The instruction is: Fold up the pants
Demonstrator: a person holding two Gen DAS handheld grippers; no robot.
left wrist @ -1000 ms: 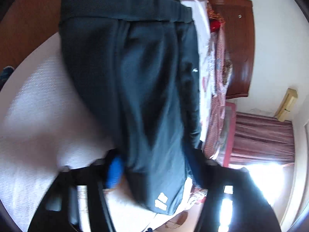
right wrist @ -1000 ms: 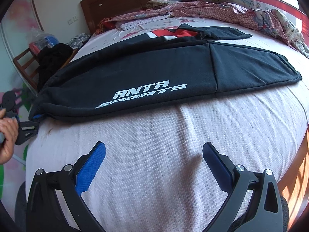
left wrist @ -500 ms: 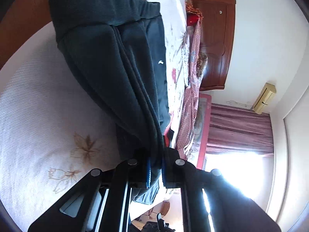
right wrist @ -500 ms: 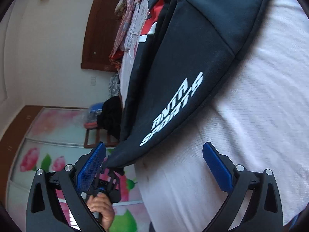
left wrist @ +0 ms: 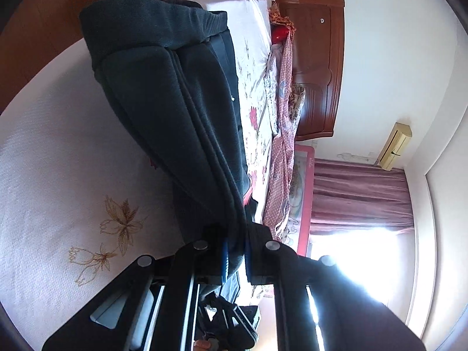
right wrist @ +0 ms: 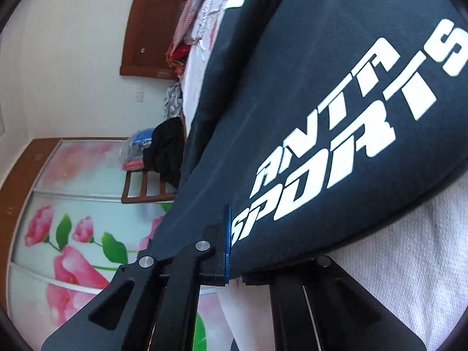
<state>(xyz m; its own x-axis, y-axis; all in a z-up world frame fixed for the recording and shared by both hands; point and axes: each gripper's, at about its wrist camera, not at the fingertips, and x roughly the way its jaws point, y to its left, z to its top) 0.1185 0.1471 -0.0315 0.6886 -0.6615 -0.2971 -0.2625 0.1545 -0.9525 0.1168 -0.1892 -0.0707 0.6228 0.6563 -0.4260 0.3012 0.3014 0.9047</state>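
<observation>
The dark pants [left wrist: 175, 122] lie lengthwise on the white bed sheet [left wrist: 58, 161], waistband at the far end. My left gripper [left wrist: 235, 251] is shut on a gathered edge of the fabric, which runs taut up from its blue pads. In the right wrist view the same pants [right wrist: 321, 87] fill the frame with a white "ANTA SPORTS" print. My right gripper [right wrist: 234, 251] is closing tight on the edge below the print. One blue pad [right wrist: 227, 242] presses the cloth; the other finger is hidden under it.
A wooden headboard [left wrist: 316, 67] and a pink patterned blanket [left wrist: 280, 146] lie at the bed's far side, with a curtain [left wrist: 359, 193] beyond. A flower-printed wardrobe [right wrist: 58, 219] and a chair with dark clothes [right wrist: 152, 181] stand beside the bed.
The left gripper shut on the pants' edge and lifted it a little. The right gripper rolled over, moved in to the printed edge and went from wide open to shut on it.
</observation>
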